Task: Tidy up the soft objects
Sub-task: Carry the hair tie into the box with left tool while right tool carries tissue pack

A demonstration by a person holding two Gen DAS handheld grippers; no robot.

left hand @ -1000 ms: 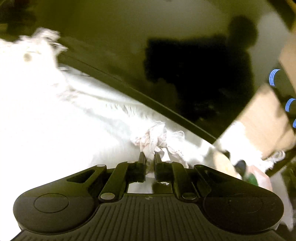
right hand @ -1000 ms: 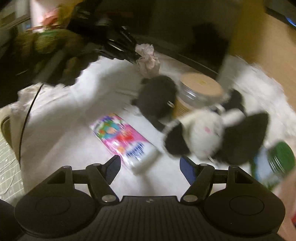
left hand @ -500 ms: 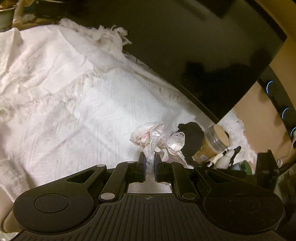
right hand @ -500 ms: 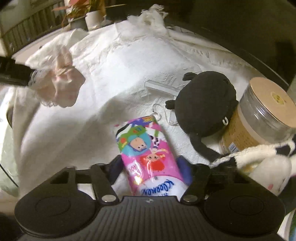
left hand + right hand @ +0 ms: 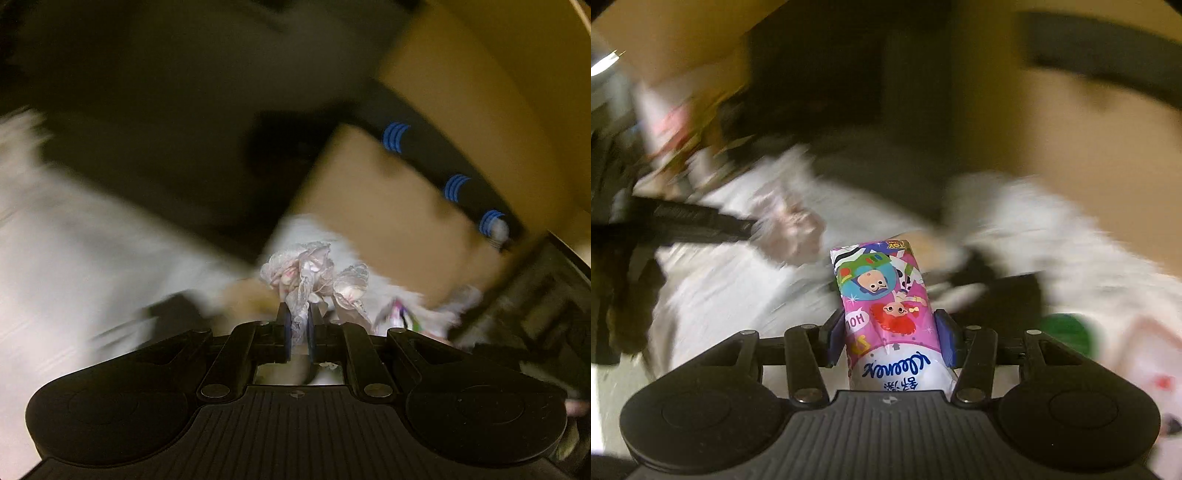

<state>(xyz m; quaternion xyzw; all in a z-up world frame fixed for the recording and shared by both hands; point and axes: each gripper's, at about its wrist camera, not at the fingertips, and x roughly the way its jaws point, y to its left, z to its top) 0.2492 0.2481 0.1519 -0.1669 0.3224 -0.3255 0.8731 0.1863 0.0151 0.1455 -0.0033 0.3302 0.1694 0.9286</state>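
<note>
Fingers point(image 5: 284, 332) of left gripper point(image 5: 297, 334) nearly closed, pinching a thin fold of lace scrunchie point(image 5: 314, 273); bulk of scrunchie hanging free beyond fingertips, above white cloth point(image 5: 74, 258). Position relative to cloth edges not determinable: heavy motion blur in both views.

Risk, left: narrow pinch on slippery lace. Likely to slide out under fast swing, dropping scrunchie at random onto cloth. Loose frills also liable to snag on nearby items.

Fingers point(image 5: 836, 338) of right gripper point(image 5: 892, 339) part-open, clamped on both sides of tissue pack point(image 5: 882, 306); pack held lengthwise, printed end projecting forward, off the cloth.

Risk, right: soft pack compresses under clamp load. Possible results: crushed tissues, or pack pivoting between pads and slipping forward.

Risk, both: scrunchie and left gripper visible close to tissue pack in right view. Collision between grippers probable if paths converge at speed. Blur suggests rapid motion; placement accuracy reduced.
</note>
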